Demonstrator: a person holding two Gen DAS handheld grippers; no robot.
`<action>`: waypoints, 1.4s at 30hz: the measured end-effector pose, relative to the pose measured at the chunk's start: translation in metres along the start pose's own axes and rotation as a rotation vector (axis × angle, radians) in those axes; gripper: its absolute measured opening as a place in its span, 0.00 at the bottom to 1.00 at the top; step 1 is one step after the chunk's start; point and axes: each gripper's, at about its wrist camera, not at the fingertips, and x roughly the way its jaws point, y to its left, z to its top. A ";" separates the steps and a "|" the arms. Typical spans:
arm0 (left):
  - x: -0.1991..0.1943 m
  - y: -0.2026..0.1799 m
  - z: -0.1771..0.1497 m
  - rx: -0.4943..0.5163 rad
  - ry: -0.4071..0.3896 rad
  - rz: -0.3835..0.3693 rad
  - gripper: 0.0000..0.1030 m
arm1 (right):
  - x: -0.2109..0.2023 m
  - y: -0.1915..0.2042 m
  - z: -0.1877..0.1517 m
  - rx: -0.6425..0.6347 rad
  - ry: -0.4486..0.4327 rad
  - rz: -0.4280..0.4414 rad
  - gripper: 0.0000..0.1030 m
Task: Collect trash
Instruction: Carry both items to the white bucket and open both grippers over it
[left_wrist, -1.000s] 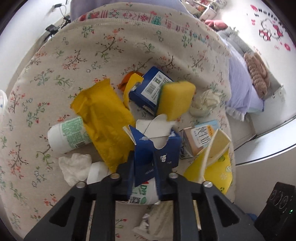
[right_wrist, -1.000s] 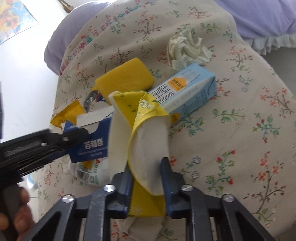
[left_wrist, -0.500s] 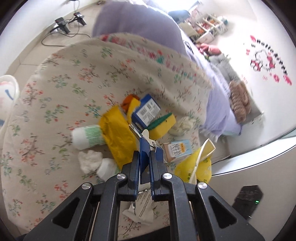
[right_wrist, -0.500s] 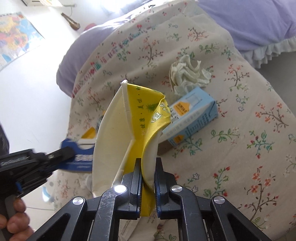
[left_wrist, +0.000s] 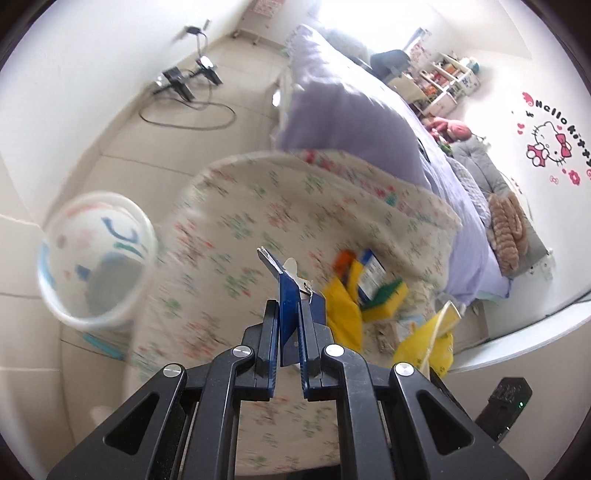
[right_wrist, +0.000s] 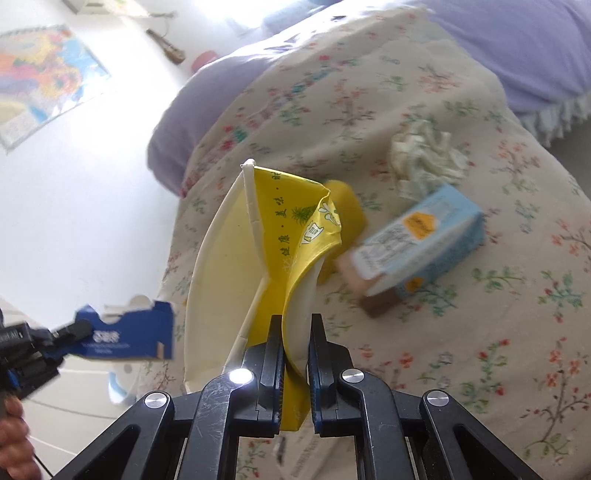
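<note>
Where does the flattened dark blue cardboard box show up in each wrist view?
Left wrist: flattened dark blue cardboard box at centre, edge-on, clamped in the left hand-held gripper.
Right wrist: far left, side-on, above the floor.
Shared landmark: crushed yellow paper cup.

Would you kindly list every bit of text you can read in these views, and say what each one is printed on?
"Hello Kitty": pink wall sticker.
"美味", "健康": crushed yellow paper bowl in the right gripper.
White print on the blue carton in the left gripper: blurred.
Label on the light blue milk carton: blurred.
</note>
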 end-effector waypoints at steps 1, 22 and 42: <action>-0.006 0.011 0.010 0.000 -0.018 0.034 0.10 | 0.003 0.008 0.000 -0.015 0.005 0.008 0.09; -0.013 0.185 0.047 -0.414 -0.063 0.276 0.36 | 0.190 0.250 -0.030 -0.399 0.301 0.221 0.10; -0.032 0.139 0.052 -0.329 -0.115 0.225 0.37 | 0.234 0.276 -0.040 -0.586 0.369 0.128 0.53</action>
